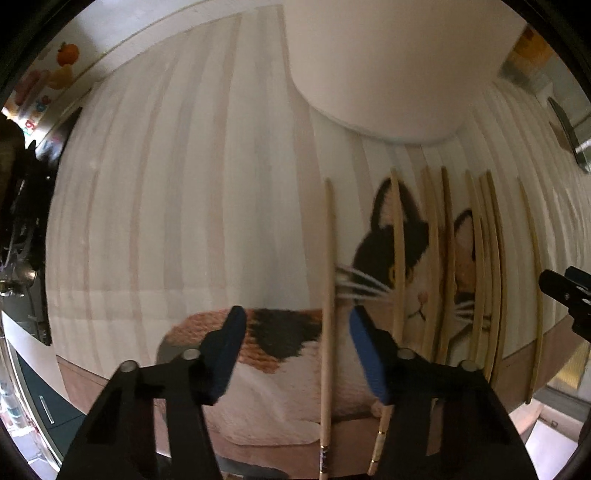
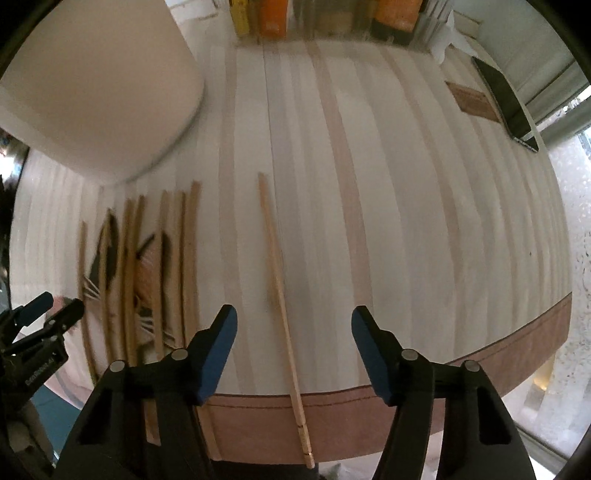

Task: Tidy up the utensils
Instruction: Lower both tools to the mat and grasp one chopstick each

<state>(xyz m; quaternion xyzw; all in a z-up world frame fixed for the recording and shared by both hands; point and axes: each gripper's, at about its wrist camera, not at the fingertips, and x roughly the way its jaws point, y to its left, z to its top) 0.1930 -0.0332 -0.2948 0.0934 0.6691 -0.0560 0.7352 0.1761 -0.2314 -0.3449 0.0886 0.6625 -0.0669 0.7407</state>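
Several wooden chopsticks lie side by side on a striped cloth with a calico cat picture (image 1: 413, 254). In the left wrist view my left gripper (image 1: 295, 321) is open, low over the cloth, with one chopstick (image 1: 327, 295) lying between its fingers. More chopsticks (image 1: 480, 266) lie to its right. In the right wrist view my right gripper (image 2: 293, 321) is open over a single chopstick (image 2: 282, 306) that lies apart from the group (image 2: 147, 273) on its left. The left gripper (image 2: 51, 314) shows at that view's left edge.
A large white cylindrical container (image 1: 388, 62) stands behind the chopsticks; it also shows in the right wrist view (image 2: 99, 88). A dark phone (image 2: 506, 103) and a brown card (image 2: 471, 99) lie far right. Boxes (image 2: 273, 16) line the back. The table's front edge (image 2: 332, 417) is close.
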